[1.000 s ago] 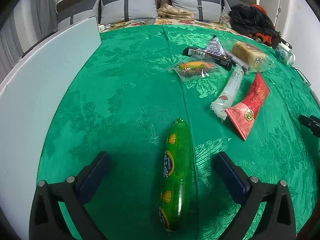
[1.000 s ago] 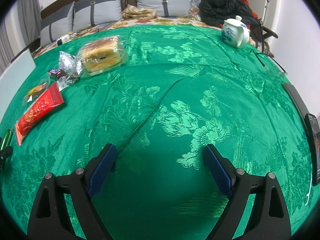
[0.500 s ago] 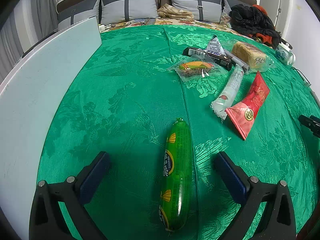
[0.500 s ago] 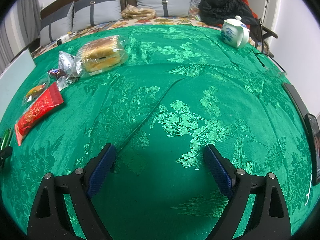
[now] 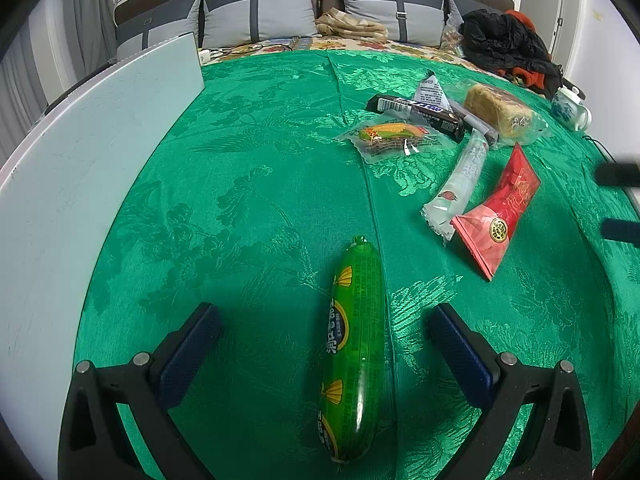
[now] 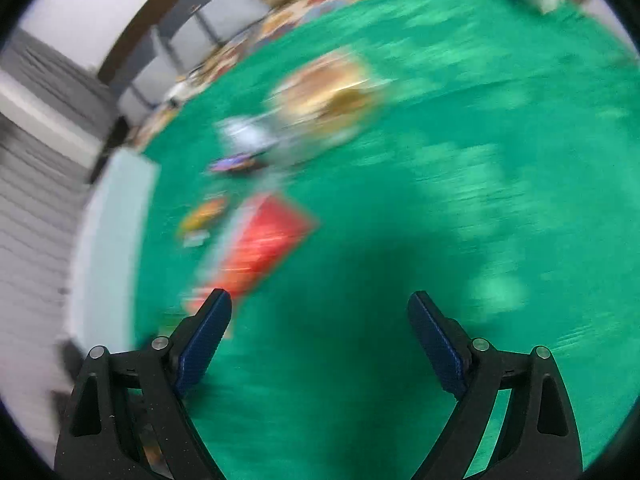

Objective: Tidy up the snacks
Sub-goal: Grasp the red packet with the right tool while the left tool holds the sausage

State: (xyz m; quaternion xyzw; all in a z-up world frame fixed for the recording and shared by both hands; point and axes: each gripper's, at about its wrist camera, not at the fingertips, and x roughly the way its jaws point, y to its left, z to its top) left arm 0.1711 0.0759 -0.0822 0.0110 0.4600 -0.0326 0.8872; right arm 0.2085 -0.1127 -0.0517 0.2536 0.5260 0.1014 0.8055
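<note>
- At far left, a pale board lies along the edge of the green-clothed worktop, with nothing on it; by my judgement the sorting has barely begun.
- My left claw hangs wide open over the cloth and holds nothing; the green sausage stick lies lengthwise between its fingers, touching neither blue pad.
- Beyond it, toward the right, the other snacks sit loosely heaped: a clear corn pack, a dark chocolate bar, a white tube snack, a red packet and a wrapped cake. None looks grouped yet, so all are left to do.
- A small teapot stands at the far right edge, apart from the snacks.
- My right claw is also spread wide and empty; its view is heavily blurred, but the red packet shows just ahead and left, near the left fingertip.
</note>
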